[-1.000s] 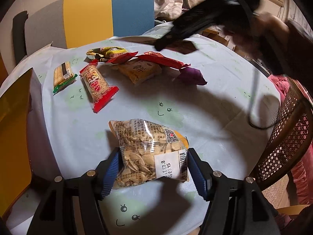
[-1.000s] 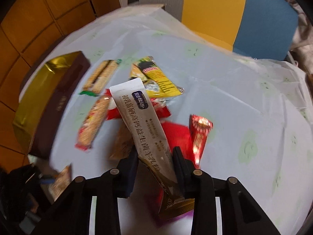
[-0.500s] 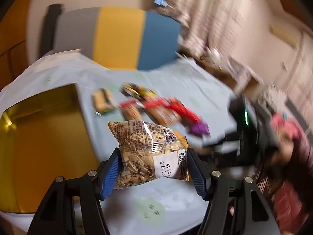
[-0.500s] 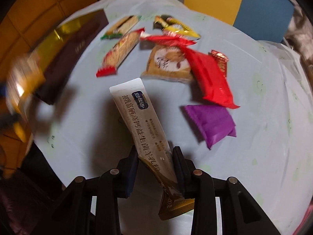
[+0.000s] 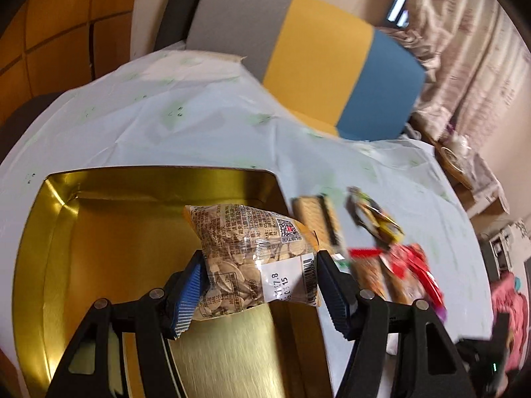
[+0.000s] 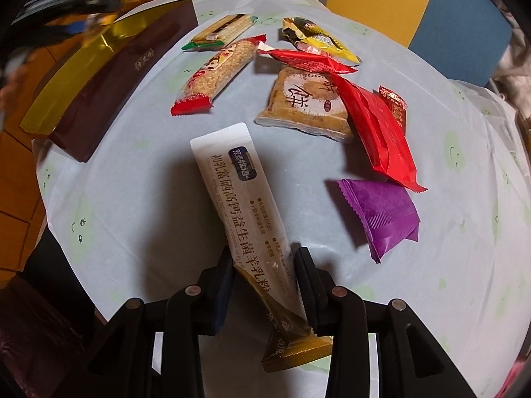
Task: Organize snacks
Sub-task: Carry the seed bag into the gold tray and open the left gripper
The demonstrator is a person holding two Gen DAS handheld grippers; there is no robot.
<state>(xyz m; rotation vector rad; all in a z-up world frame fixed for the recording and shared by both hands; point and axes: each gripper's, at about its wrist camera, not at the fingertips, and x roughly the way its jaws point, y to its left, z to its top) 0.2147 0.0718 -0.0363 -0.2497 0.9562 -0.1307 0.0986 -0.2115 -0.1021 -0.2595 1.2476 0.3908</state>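
Over the gold box (image 5: 59, 265), my left hand-held gripper (image 5: 260, 285) is clamped on a clear bag of melon seeds (image 5: 252, 255), held above the open gold interior. At right, my right hand-held gripper (image 6: 265, 275) pinches a long white-and-gold milk powder sachet (image 6: 239, 195) near its lower end, top end tilting up-left above the surface (image 6: 132, 199). Box shows in right view too, brown-sided, at the surface's left edge (image 6: 109, 79). Loose snacks on the pale cloth: wafer pack (image 6: 220, 31), red-ended cereal bar (image 6: 215, 74), yellow packet (image 6: 315, 38), tan biscuit pack (image 6: 305, 102), red wrapper (image 6: 378, 132) overlapping it, purple packet (image 6: 381, 212) just below. Striped chair (image 5: 315, 59) stands behind.
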